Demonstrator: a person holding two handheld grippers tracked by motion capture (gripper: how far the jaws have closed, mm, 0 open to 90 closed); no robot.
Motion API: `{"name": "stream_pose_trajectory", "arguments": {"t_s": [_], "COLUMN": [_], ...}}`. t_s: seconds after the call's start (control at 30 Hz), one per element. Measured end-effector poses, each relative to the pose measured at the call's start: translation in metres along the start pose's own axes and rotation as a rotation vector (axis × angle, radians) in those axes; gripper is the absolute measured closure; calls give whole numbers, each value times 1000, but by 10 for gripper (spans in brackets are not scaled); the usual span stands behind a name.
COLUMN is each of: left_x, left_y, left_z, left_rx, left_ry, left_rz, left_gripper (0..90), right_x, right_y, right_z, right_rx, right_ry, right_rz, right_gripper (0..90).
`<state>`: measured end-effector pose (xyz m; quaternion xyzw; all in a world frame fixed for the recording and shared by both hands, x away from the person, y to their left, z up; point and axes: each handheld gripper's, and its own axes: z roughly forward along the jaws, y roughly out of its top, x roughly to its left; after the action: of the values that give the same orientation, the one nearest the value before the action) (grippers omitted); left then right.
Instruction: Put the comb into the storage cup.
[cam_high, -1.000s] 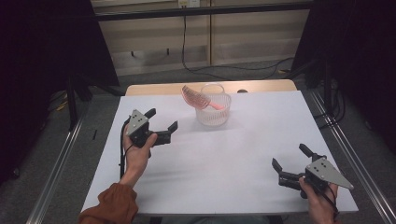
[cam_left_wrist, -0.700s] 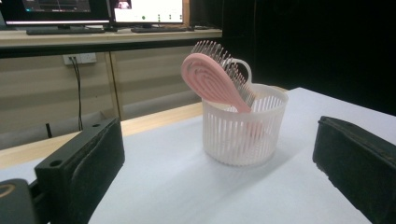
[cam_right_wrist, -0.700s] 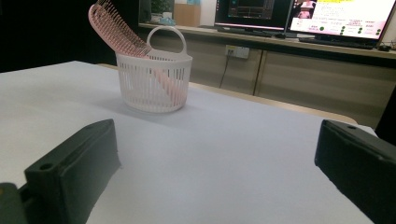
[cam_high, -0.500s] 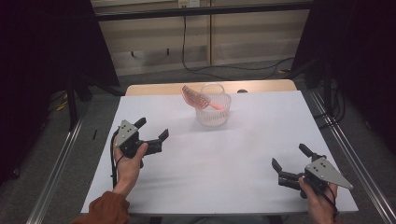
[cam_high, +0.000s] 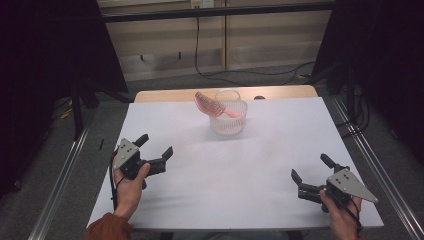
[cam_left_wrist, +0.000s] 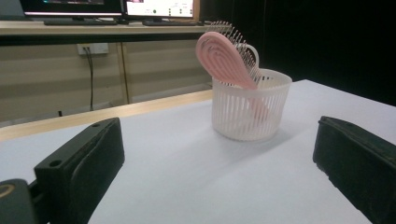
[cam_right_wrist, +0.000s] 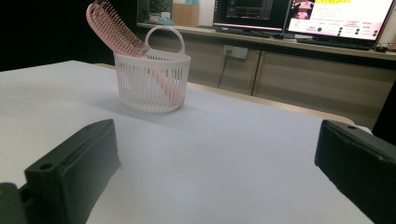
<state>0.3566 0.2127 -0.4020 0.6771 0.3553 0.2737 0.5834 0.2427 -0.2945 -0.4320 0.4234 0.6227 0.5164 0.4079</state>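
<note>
I see the white table (cam_high: 260, 175) evenly lit under dim, dark surroundings; soft shadows, slight blur, monitors (cam_right_wrist: 336, 18) glaring at upper right.

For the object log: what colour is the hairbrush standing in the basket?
Pink; the hairbrush shows best in the left gripper view, leaning out of the white slatted basket.

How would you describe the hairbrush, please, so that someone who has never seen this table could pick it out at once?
Start at the white table and look to the middle of its far edge, where a small white slatted basket with a loop handle stands. The hairbrush stands in it handle-down, its oval bristled head leaning out over the rim. It is pink, the one coloured thing on the table.
</note>
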Motion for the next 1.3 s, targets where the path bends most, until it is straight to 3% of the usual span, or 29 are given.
{"name": "stream_pose_trajectory", "arguments": {"t_s": [0.13, 0.23, 0.4, 0.57, 1.2, 1.3], "left_x": [-1, -2, -5, -5, -4, -2], "left_y": [-6, -6, -8, -12, -28, -31], "left_z": [-9, -14, -25, -37, -62, -66], "left_rx": [5, 27, 25, 11, 46, 38], "left_ry": [6, -8, -2, 39, 83, 98], "left_rz": [11, -10, 6, -9, 10, -21], "left_gripper": [22, 23, 24, 24, 25, 26], "right_x": [0, 0, 0, -1, 0, -1], "right_y": [0, 0, 0, 0, 1, 1], "right_z": [0, 0, 0, 0, -1, -2], "right_rx": [-5, -10, -5, -7, -8, -12], "right_ry": [-2, -6, -5, -8, -8, -6], "right_rz": [8, 13, 9, 15, 15, 19], "right_gripper": [0, 0, 0, 0, 0, 0]}}
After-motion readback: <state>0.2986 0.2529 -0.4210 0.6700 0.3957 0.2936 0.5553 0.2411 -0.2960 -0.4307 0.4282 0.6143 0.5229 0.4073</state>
